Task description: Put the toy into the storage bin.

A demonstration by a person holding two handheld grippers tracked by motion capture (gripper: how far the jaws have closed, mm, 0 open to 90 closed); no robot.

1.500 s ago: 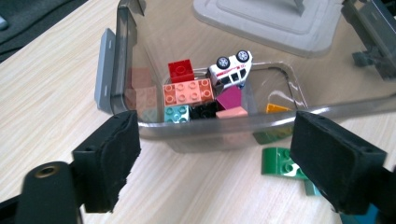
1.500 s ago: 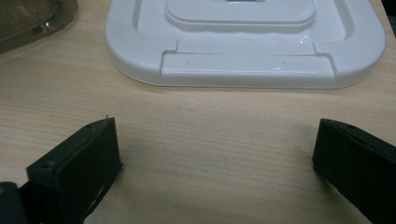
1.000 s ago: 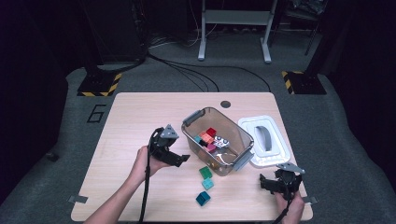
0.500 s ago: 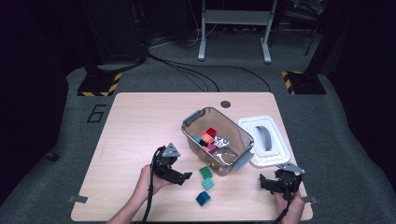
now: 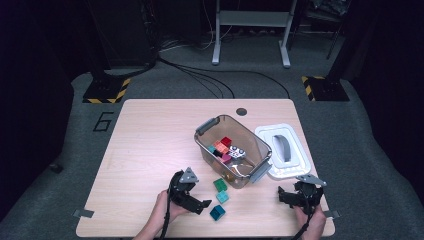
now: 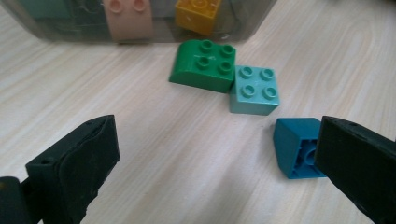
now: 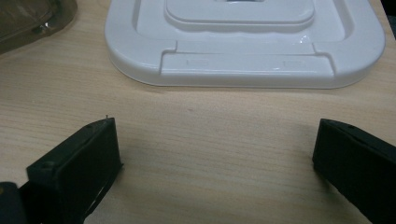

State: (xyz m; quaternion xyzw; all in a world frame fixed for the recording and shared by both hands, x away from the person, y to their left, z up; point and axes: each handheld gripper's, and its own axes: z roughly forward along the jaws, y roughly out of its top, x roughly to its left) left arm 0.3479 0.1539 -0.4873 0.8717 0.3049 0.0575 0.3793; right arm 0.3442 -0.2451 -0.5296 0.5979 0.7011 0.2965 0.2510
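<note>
High view: left hand-held gripper (image 5: 202, 204), jaws just opened wide and empty, sits lower centre; the dark teal block (image 5: 217, 212) lies just right of it on the tabletop (image 5: 145, 145), far from the right hand

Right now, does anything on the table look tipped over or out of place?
Yes. The dark teal block lies on its side, hollow underside facing the left hand-held gripper, whereas the green block and light teal block beside it sit studs up. All three lie outside the clear bin.

Dark teal brick (image 6: 295, 148) tipped on its side, underside showing, on table
</note>
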